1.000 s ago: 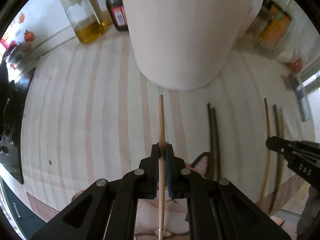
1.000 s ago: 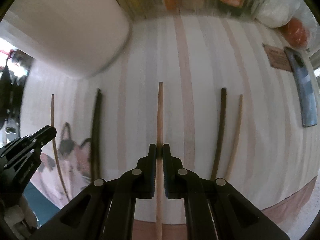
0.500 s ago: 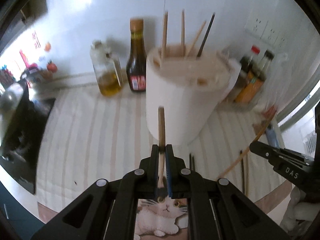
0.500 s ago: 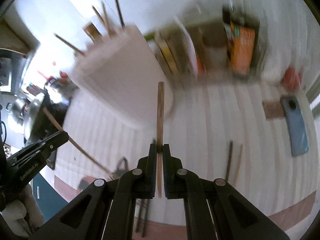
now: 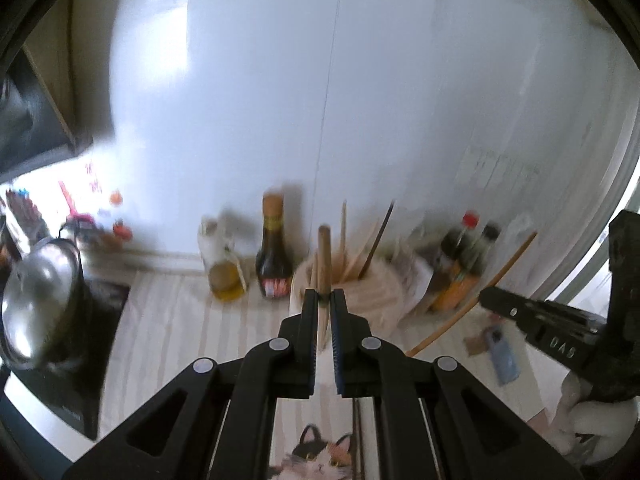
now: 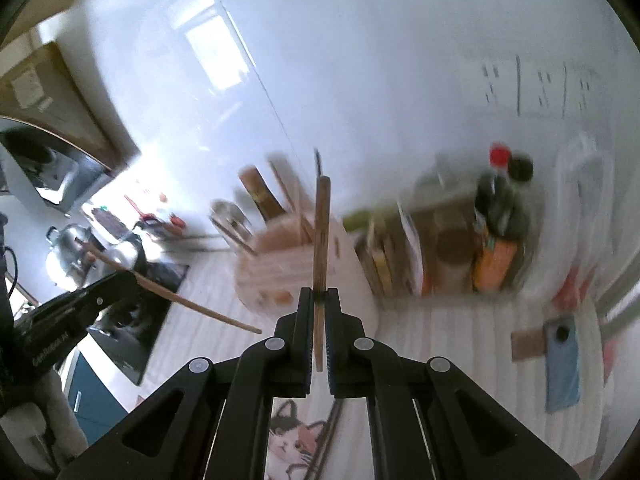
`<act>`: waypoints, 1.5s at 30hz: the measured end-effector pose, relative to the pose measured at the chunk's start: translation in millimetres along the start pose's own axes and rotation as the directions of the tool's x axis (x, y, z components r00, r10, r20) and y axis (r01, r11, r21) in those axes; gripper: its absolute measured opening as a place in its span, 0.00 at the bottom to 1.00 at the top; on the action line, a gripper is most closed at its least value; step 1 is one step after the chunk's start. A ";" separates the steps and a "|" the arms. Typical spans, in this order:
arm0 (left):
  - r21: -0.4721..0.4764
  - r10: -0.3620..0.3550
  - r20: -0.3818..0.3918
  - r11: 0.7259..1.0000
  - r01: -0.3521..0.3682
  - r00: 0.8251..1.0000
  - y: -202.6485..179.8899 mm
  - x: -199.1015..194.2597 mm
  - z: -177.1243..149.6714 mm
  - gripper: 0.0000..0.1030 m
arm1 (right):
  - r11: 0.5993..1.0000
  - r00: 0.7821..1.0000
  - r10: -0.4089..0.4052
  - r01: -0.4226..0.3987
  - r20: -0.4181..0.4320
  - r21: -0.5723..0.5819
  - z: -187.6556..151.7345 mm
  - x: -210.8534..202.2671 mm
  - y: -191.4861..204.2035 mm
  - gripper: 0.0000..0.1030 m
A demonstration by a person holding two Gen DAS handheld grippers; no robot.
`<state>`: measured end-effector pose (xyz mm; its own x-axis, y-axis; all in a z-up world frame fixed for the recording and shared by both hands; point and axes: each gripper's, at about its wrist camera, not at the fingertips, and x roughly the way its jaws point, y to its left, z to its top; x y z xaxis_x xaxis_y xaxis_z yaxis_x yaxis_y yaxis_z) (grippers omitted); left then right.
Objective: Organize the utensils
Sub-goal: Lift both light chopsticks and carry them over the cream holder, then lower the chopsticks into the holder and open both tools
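Observation:
My left gripper is shut on a light wooden chopstick that juts up in front of the white utensil holder. Several chopsticks stand in that holder. My right gripper is shut on another wooden chopstick, held above the same holder. Each gripper shows in the other's view: the right one with its stick at the right edge, the left one with its stick at the left edge. Both hang well above the striped mat.
An oil jug and a dark sauce bottle stand left of the holder. Bottles and packets crowd the back right. A steel pot sits on a black hob at the left. A blue phone lies at the right. More chopsticks lie near the cat-print mat.
Both grippers rose high off the mat, each lifting its chopstick, and tipped up so the holder's top, the bottles and the wall came into view.

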<state>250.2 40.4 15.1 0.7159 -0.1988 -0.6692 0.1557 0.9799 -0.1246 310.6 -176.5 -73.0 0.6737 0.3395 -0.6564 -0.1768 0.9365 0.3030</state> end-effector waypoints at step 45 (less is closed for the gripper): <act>-0.052 0.076 -0.123 0.995 -0.083 0.989 26.5 139.6 73.1 0.77 | 0.998 0.990 -0.039 0.045 -0.137 0.038 105.9 121.9 -4.8 0.37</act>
<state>404.0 37.5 -28.1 0.6362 -0.1203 -0.7621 0.0601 0.9925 -0.1065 469.5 -148.9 -81.3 0.5756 0.3114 -0.7561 -0.1191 0.9467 0.2993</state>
